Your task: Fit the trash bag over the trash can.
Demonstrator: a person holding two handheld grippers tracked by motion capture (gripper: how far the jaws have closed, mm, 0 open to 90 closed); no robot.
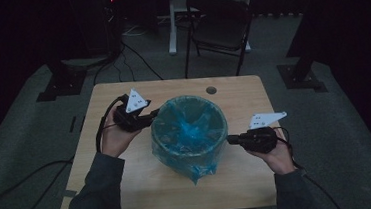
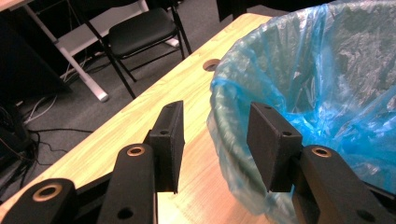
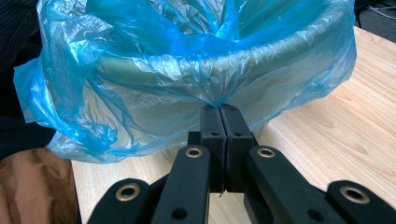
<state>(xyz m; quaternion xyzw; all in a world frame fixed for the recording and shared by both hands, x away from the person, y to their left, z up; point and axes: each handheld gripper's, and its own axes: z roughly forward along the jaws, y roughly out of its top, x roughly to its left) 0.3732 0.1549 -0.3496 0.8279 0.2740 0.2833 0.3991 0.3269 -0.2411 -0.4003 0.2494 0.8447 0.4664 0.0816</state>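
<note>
A round bin (image 1: 190,134) stands near the centre of a light wooden table (image 1: 130,189), lined with a blue plastic bag (image 1: 190,129) whose edge is folded over the rim and hangs down the outer wall. A loose tail of the bag reaches the table on the near side.

The left gripper (image 1: 150,115) is held at the bin's left, far side, its tips just beside the rim. In the left gripper view its jaws stand apart, released, with bare table between them; the right-hand pad (image 2: 271,144) lies close against the bagged rim (image 2: 224,100), though contact cannot be confirmed. Nothing is held.

The right gripper (image 1: 229,140) is held at the bin's right side, level with the wall. In the right gripper view (image 3: 219,112) its jaws are clenched together on a pinch of the blue plastic bag, the film gathered to a point at the tips, just below the bin's rim.

A round cable hole (image 1: 211,90) sits in the table's far edge. A dark folding chair (image 1: 220,24) stands on the floor beyond the table, well apart from it.
</note>
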